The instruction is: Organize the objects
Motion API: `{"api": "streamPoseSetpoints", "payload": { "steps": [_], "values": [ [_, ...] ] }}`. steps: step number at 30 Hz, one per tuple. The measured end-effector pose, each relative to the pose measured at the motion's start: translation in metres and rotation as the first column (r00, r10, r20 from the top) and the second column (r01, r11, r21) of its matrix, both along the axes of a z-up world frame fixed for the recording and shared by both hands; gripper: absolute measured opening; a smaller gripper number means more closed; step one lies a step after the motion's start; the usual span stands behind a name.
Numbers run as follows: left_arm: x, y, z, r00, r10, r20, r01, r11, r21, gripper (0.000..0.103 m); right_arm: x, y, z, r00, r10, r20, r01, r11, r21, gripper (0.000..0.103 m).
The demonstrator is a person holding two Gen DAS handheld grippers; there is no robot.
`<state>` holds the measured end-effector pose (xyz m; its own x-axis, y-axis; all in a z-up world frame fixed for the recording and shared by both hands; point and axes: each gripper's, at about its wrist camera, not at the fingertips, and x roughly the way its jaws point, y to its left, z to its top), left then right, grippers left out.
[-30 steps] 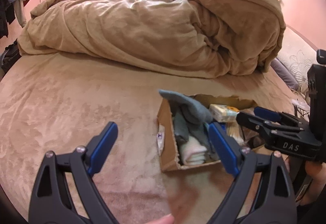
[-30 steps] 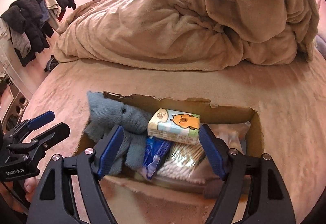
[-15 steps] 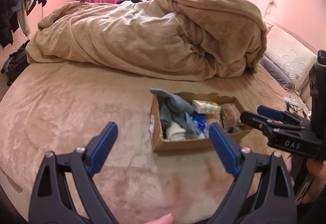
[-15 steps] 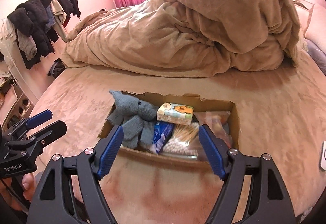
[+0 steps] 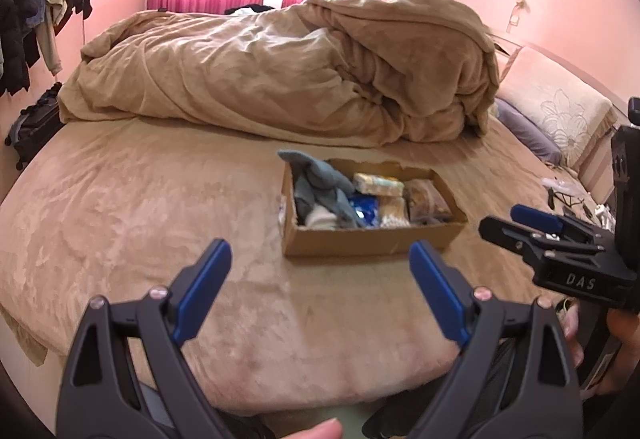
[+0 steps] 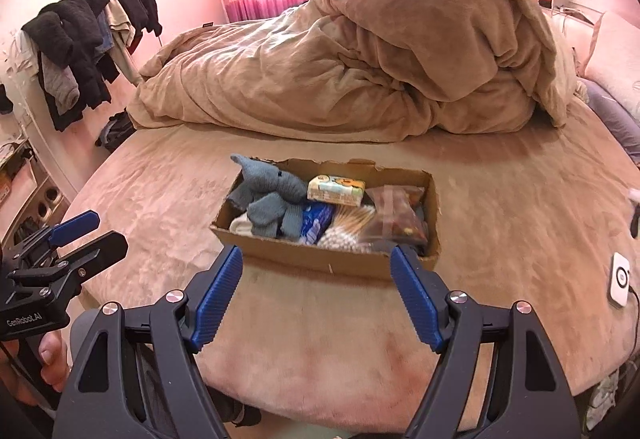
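Observation:
An open cardboard box (image 5: 360, 243) (image 6: 320, 259) sits on the tan bed. It holds a grey-blue knitted elephant toy (image 6: 272, 187) (image 5: 320, 179), a tissue pack (image 6: 336, 191), a blue packet (image 6: 316, 219), cotton swabs (image 6: 348, 227) and a snack bag (image 6: 396, 215). My left gripper (image 5: 320, 287) is open and empty, held back from the box near the bed's front edge. My right gripper (image 6: 316, 291) is open and empty, just in front of the box. Each gripper also shows at the side of the other's view, the right one (image 5: 520, 227) and the left one (image 6: 96, 235).
A bunched tan duvet (image 5: 300, 71) fills the far half of the bed. Pillows (image 5: 556, 111) lie at the right. Clothes hang on a rack (image 6: 88, 39) at the left. A white device (image 6: 620, 279) lies on the bed at right.
Both grippers have pulled back and up from the box. The box now looks smaller and farther off. Both stay open and empty.

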<state>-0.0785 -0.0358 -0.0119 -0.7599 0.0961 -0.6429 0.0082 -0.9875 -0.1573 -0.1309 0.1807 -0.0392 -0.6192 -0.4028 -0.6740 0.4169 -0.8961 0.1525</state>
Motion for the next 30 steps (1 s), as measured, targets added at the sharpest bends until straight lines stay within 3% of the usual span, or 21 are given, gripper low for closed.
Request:
{"api": "streamPoseSetpoints", "payload": {
  "steps": [19, 30],
  "values": [
    [0.061, 0.051, -0.043, 0.999, -0.032, -0.031, 0.031, 0.999, -0.026, 0.092, 0.074, 0.044, -0.035, 0.999, -0.022, -0.038, 0.023, 1.0, 0.018, 0.079],
    [0.07, 0.056, -0.036, 0.999, -0.029, -0.044, 0.027, 0.999, -0.032, 0.092, 0.087, 0.058, -0.04, 0.998, -0.049, -0.049, 0.049, 0.999, 0.003, 0.079]
  ]
}}
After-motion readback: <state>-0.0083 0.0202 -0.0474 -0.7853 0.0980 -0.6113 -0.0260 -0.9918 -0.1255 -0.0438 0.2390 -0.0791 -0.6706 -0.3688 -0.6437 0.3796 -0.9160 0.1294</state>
